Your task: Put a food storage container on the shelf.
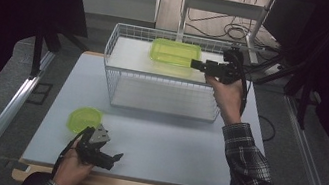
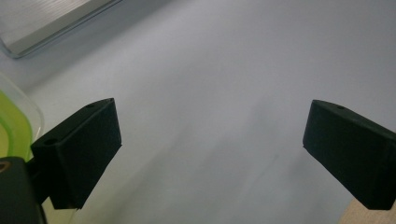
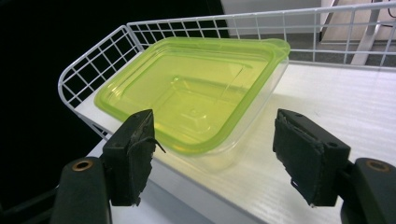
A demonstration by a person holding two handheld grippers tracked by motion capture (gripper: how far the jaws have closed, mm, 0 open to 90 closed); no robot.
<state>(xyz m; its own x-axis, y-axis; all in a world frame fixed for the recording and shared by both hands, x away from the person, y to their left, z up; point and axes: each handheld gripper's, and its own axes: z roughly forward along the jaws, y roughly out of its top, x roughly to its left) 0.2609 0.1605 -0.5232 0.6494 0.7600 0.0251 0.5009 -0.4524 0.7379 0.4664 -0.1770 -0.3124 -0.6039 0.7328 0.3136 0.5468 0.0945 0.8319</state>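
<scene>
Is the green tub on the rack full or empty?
Empty. The tub is see-through and its bare floor shows, with nothing inside, as it sits on the rack.

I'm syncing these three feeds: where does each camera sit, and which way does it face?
High view: above the person's side, looking forward and down at the table and wire rack; both forearms show.
Left gripper view: on the left gripper, facing bare table; open jaws show.
Right gripper view: on the right gripper, facing the green container, also in the high view.
</scene>
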